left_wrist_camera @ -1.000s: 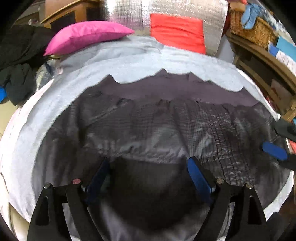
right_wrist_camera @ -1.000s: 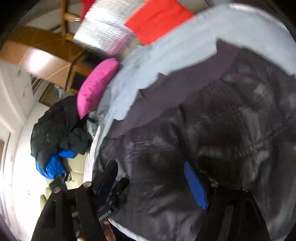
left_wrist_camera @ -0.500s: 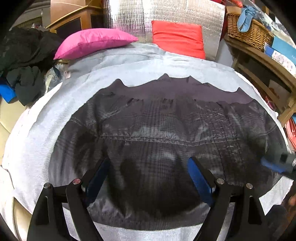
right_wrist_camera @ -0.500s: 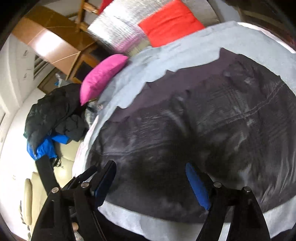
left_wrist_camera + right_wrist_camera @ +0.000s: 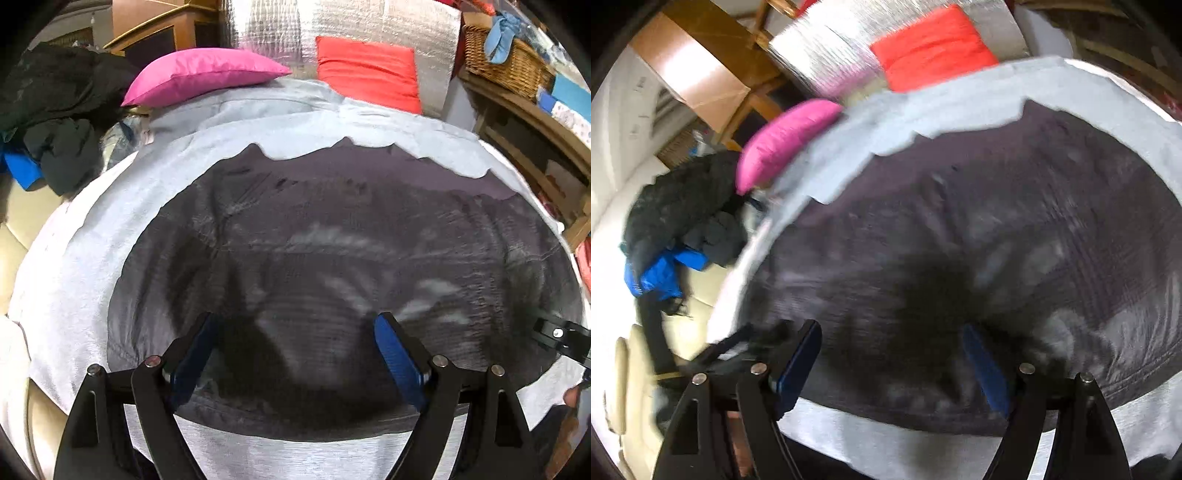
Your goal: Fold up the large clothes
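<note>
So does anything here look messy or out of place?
The dark garment lies spread fairly flat on the grey blanket, though wrinkled. The one messy spot is the heap of dark clothes off the blanket's left edge, beside the pink pillow.

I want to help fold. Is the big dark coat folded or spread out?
Spread out: the big dark quilted coat lies flat across the grey blanket.

I count one dark garment (image 5: pixel 332 266) spread on one grey blanket (image 5: pixel 74 280). I have two grippers in sight: my left gripper (image 5: pixel 295 354) and my right gripper (image 5: pixel 892 363), each with two blue pads, four in all. There are two cushions, one pink cushion (image 5: pixel 199 75) and one red cushion (image 5: pixel 365 72), plus one wicker basket (image 5: pixel 498 66) and one heap of dark clothes (image 5: pixel 55 110).
</note>
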Action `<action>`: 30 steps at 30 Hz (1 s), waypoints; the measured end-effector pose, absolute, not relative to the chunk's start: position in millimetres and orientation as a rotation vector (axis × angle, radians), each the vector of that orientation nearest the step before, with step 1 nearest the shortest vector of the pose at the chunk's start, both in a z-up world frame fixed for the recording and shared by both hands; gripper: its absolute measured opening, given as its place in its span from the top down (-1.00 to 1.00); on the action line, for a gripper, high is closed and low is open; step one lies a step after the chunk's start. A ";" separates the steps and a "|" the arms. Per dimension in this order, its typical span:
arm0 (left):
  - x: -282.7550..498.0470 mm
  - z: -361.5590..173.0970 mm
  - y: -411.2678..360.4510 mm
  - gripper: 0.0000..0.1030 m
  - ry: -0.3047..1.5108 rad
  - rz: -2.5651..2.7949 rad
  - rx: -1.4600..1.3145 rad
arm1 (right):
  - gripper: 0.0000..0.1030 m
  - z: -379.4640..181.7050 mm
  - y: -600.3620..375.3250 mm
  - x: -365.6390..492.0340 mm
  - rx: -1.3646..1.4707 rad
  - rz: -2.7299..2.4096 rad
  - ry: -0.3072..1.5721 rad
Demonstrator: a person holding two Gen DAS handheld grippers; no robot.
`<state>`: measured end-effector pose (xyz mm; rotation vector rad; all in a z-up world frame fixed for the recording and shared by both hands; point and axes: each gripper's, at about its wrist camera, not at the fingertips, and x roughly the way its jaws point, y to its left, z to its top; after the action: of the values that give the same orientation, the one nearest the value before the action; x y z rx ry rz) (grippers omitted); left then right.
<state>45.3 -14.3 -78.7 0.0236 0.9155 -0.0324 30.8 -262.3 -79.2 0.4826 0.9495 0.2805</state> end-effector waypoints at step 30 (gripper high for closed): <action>-66.7 -0.2 -19.3 -0.78 0.716 -0.036 -0.015 | -0.60 -12.9 -216.1 -106.8 0.070 -0.018 0.702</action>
<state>-66.7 -19.3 -0.2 -0.0148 0.7156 -0.0360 -106.8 -216.1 -12.9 0.0698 0.7024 -0.0179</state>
